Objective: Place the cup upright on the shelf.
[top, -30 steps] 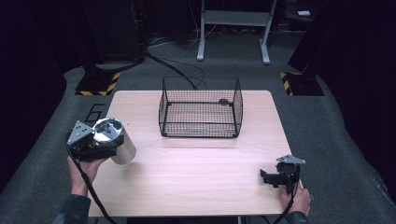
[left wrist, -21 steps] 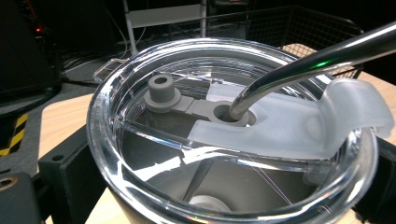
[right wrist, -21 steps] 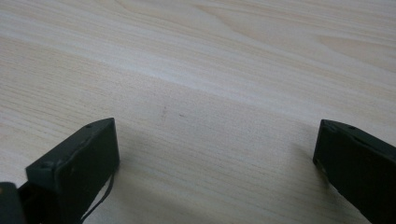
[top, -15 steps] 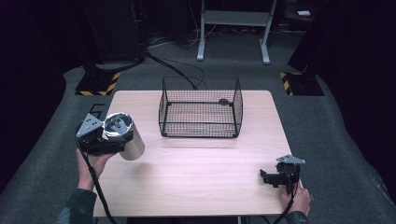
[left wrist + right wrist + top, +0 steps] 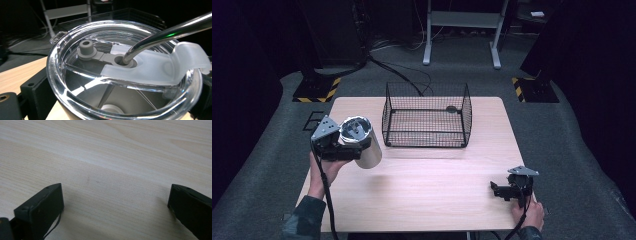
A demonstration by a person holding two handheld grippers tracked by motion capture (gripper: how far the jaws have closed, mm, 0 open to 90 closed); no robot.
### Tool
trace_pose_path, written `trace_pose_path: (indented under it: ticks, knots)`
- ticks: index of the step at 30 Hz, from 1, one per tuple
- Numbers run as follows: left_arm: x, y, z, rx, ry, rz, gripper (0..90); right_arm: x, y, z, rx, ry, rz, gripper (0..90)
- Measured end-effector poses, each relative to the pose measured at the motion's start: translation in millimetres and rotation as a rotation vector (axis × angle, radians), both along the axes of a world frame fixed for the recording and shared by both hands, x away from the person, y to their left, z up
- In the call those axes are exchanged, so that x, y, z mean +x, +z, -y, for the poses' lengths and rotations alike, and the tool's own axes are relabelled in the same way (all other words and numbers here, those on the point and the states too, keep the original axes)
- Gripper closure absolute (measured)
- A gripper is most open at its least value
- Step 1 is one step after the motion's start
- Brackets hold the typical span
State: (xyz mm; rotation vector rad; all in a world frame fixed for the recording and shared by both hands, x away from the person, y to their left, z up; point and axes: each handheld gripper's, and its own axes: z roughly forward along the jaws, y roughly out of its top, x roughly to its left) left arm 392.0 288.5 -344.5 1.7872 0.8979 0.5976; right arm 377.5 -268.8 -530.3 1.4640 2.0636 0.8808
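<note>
Left hand-held gripper (image 5: 346, 148) is clamped on a steel tumbler (image 5: 362, 145), held off the table (image 5: 432, 195) near its left edge, tilted. The clear lid (image 5: 120, 75) is fitted, with a metal straw (image 5: 160, 32) through its centre hole. Right hand-held gripper (image 5: 502, 191) rests at the table's near right corner, jaws wide apart, holding nothing. A wire basket (image 5: 427, 116) stands toward the table's far side, well apart from both.
</note>
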Motion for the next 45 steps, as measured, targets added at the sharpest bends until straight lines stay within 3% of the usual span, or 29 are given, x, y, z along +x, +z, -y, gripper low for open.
trace_pose_path:
  ticks: [20, 35, 45]
  knots:
    - [20.8, 26.8, 56.4, 0.011, -0.135, 0.015, 4.0, 0.0, 0.2, -0.9, 0.005, -0.001, -0.007, 0.0]
    - [37.4, 44.1, 80.3, -0.007, -0.172, 0.026, 4.0, 0.1, 0.2, -1.0, 0.005, 0.0, -0.008, 0.0]
    - [61.5, 54.9, 94.7, 0.004, -0.166, 0.037, 4.0, 0.2, 0.2, -1.1, 0.005, 0.002, -0.008, 0.0]
